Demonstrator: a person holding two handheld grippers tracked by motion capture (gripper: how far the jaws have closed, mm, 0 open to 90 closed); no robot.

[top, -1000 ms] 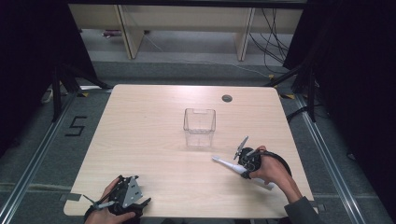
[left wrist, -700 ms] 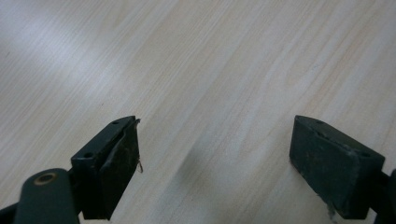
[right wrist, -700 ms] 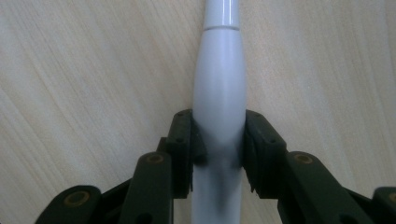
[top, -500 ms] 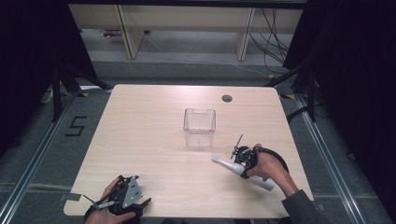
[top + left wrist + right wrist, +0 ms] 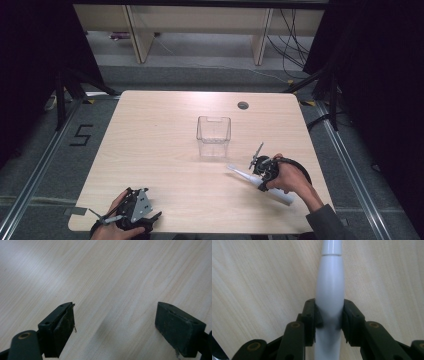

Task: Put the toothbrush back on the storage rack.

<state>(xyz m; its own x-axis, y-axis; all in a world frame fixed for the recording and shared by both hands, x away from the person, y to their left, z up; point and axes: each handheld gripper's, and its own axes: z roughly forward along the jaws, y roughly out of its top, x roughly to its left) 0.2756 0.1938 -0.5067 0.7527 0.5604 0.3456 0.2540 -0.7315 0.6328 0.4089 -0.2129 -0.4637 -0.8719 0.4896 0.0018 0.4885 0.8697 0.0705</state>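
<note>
High view first: we see a clear plastic container (image 5: 213, 136) standing upright near the middle of the counter (image 5: 155, 145), with nothing visible inside it. A white tube-shaped object (image 5: 242, 174) lies on the counter to the container's right and nearer to us, well apart from it, with its narrow end pointing toward the container.

We hold the right hand-held gripper (image 5: 260, 172) low over that object, the hand (image 5: 287, 178) behind it and the forearm coming in from the lower right corner. In the right gripper view, the jaws are clamped on the white tube-shaped object (image 5: 329, 292), one pad pressed to each side of its thick middle, and its tapered end runs away from us along the wood.

Our left hand-held gripper (image 5: 131, 209) rests at the near left edge of the counter, gripped by the left hand (image 5: 112, 225). In the left gripper view its jaws stand wide apart over bare wood, with nothing between them.
</note>
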